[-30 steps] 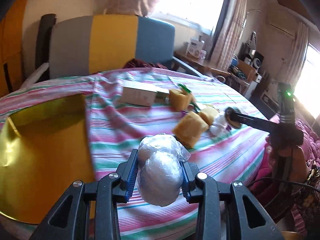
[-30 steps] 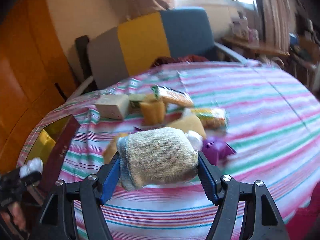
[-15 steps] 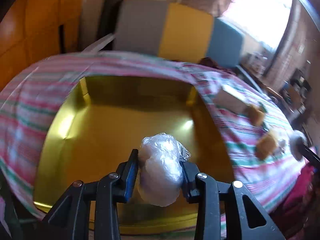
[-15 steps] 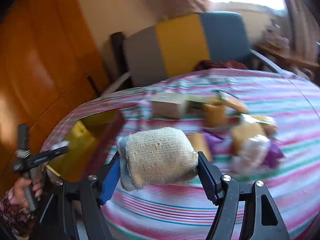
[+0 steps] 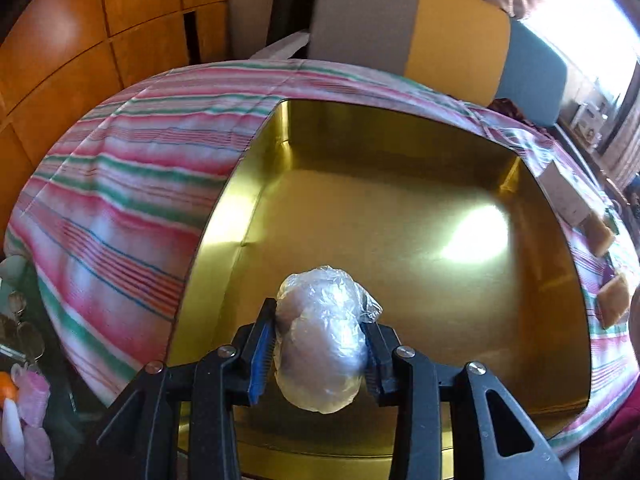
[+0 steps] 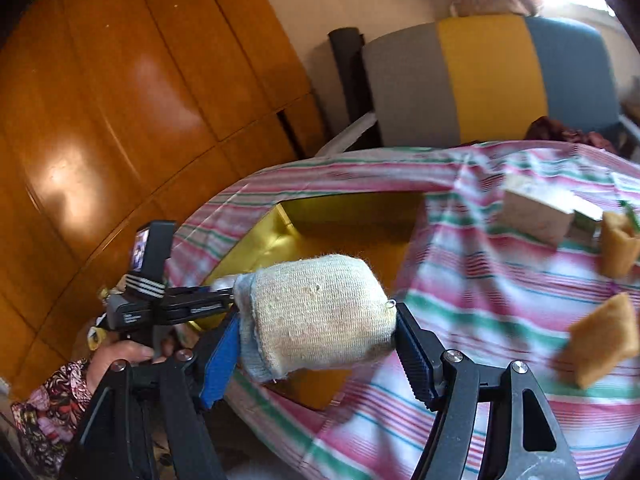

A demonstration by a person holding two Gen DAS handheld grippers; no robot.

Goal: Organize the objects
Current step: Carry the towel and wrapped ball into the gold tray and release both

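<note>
In the left wrist view, the left gripper (image 5: 318, 354) is clenched around a plastic-wrapped bundle (image 5: 320, 336), its blue-padded fingers (image 5: 262, 350) pressing on both sides. What the wrap holds cannot be made out; it looks pale and lumpy. The bundle hangs over the near part of a gold tin (image 5: 400, 220), whose shiny floor shows a bright glare patch. Whether the bundle touches the floor cannot be told. The tin sits on a striped tablecloth (image 5: 120, 200). At the right edge, a beige box (image 5: 564, 196) and two tan sponges (image 5: 614, 304) are squeezed and partly cut off by the lens edge. A grey, yellow and blue chair (image 5: 420, 36) stands behind the table.

In the right wrist view, the right gripper (image 6: 316, 344) grips a rolled beige sock (image 6: 316, 314), held in the air above the tablecloth (image 6: 480, 292) near the tin (image 6: 340, 232). The sock and a fold of cloth hide most of the tin. The other gripper (image 6: 180, 304) reaches in from the left, its tip hidden behind the sock, with the person's hand (image 6: 120, 356) on its handle. The box (image 6: 536, 216) and sponges (image 6: 600, 340) lie on the cloth to the right, blurred.
</note>
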